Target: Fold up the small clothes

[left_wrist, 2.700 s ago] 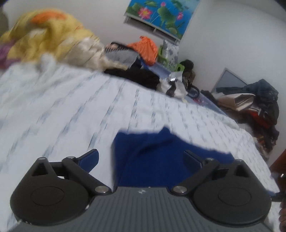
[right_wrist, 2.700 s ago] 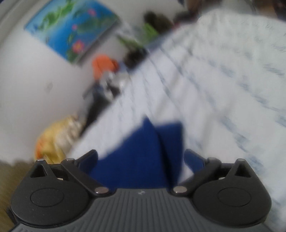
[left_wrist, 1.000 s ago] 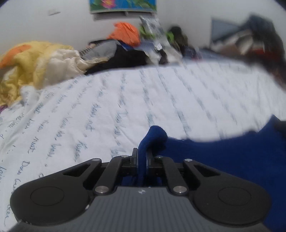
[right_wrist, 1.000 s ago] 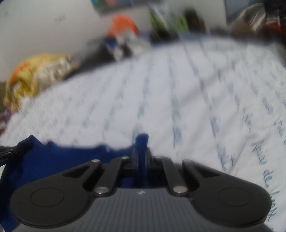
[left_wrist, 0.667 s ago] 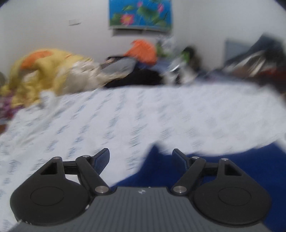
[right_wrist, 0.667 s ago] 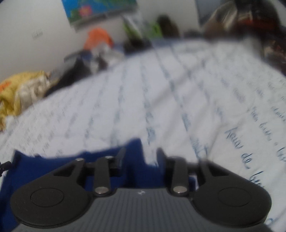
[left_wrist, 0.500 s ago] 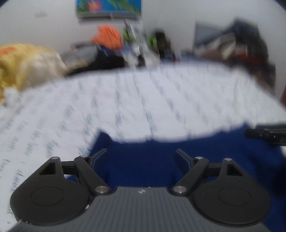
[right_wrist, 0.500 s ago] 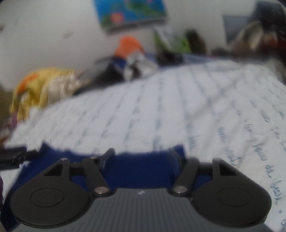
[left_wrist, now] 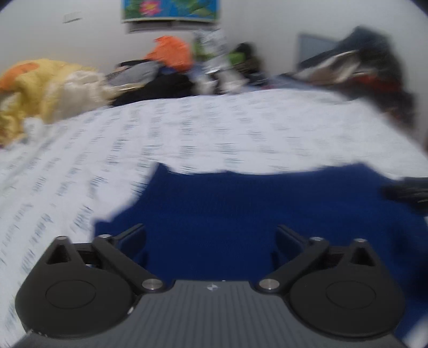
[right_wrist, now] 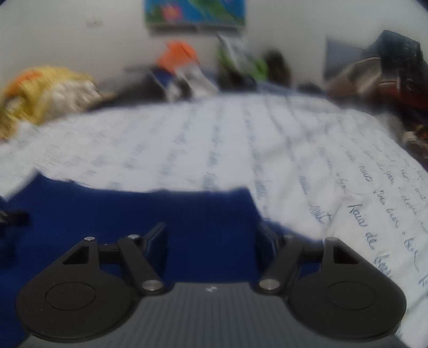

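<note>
A dark blue garment lies flat on the white printed bed sheet. My left gripper is open above the garment's left part, holding nothing. The garment also fills the lower left of the right wrist view. My right gripper is open above its right edge, holding nothing. The right gripper's tip shows at the right edge of the left wrist view. Both views are motion-blurred.
A yellow and orange blanket is heaped at the far left of the bed. Dark clothes, an orange item and clutter line the far side. A pile of clothes sits at the far right. A flower picture hangs on the wall.
One second ago both grippers were shut on blue cloth. Both have opened and let go, and have drawn back over the garment, which now lies spread flat.
</note>
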Demonstrator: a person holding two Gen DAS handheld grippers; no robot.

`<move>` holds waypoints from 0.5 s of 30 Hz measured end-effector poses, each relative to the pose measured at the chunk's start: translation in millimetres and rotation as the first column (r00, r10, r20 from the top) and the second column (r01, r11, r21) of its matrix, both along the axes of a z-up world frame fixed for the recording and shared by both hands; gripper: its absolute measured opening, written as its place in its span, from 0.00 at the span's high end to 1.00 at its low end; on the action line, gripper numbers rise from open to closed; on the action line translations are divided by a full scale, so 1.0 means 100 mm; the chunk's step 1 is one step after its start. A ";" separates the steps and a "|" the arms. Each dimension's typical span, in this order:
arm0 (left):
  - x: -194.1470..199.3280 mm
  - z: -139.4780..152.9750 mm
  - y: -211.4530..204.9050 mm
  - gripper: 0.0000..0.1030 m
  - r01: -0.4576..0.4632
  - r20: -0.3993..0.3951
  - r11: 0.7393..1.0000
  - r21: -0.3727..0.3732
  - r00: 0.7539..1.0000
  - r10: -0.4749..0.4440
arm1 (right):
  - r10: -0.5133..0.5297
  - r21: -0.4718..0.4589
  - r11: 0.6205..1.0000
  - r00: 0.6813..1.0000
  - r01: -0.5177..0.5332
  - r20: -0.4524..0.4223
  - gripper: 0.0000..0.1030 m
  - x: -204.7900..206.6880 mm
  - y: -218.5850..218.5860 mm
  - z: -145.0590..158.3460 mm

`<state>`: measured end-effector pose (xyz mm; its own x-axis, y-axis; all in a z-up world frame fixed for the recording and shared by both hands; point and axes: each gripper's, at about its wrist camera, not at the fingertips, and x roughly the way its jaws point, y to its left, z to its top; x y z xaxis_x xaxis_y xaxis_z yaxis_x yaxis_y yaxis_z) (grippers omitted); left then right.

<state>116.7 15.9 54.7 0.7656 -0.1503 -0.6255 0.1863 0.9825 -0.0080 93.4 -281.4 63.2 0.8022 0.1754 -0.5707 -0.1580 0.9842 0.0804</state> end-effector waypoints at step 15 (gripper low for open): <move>-0.78 -0.35 -0.09 0.00 0.099 -0.025 0.990 0.102 0.995 -0.097 | 0.133 -0.120 0.982 0.986 -0.145 -0.103 0.05 -0.86 -0.06 -0.23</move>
<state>39.1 6.5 19.4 0.7374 -0.1575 -0.6568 0.2823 0.9553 0.0878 7.9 -287.2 40.1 0.7169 0.2028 -0.6670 -0.2914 0.9563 -0.0225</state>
